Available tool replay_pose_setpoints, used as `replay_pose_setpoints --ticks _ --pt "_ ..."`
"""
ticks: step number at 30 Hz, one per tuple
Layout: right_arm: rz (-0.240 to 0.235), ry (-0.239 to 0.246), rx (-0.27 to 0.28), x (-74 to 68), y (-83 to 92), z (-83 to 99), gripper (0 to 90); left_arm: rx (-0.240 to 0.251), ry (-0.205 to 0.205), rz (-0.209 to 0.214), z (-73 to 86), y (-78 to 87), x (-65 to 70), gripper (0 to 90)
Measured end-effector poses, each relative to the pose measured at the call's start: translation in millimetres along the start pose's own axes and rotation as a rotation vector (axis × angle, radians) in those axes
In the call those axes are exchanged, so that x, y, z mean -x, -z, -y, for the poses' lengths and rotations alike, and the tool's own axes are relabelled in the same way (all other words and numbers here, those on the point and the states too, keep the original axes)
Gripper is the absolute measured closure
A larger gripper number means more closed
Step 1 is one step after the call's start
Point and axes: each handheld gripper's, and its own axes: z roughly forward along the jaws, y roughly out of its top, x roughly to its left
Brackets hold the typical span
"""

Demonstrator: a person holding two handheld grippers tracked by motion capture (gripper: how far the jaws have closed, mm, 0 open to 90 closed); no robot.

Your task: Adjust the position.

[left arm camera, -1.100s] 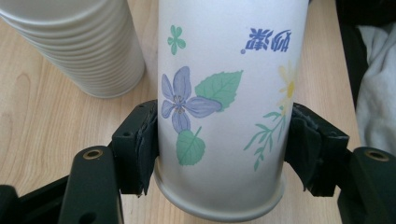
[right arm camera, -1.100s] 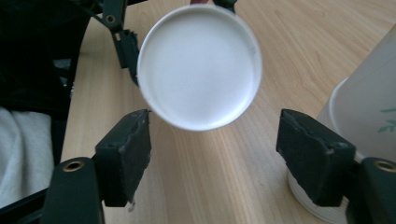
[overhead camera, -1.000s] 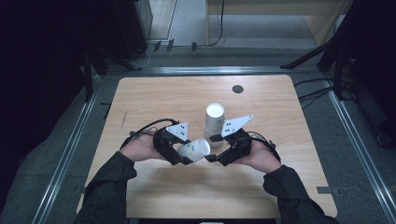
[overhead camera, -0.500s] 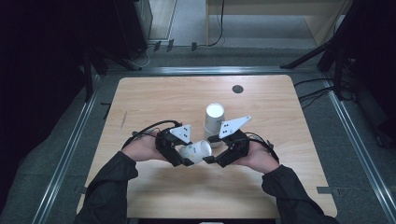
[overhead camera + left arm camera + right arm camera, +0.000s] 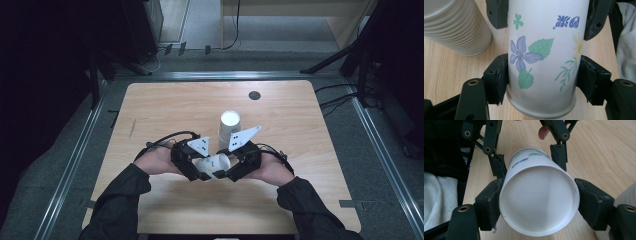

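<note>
Gripping one paper cup both ends: left gripper, right gripper clamped; axis level, just in front of cup stack.

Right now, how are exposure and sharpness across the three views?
High view: table evenly lit, surroundings nearly black, grippers small and soft. Left gripper view: flowered cup sharp, stack of cups slightly soft. Right gripper view: cup's white inside slightly bright, rim crisp.
</note>
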Motion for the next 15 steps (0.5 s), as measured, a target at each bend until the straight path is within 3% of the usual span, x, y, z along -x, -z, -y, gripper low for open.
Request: replay_pose_setpoints --ticks 2,7,11,15 --pt "-0.009 0.016 0.002 -0.1 -0.1 -0.4 34.4 0.001 0.002 0.001 0.9 0.3 -0.8 31.8" --pt "-0.010 0.011 -0.002 -0.8 1.2 -1.7 34.8 0.030 0.022 0.007 2.8 0.8 -1.0 28.9" --pt "-0.013 0.008 0.005 -0.8 3.4 -1.6 34.7 0.050 0.058 0.006 4.6 0.8 -3.7 15.7" --pt "-0.012 0.004 0.016 0.7 7.5 -1.2 34.6 0.082 0.086 -0.014 8.7 2.9 -5.5 10.1"
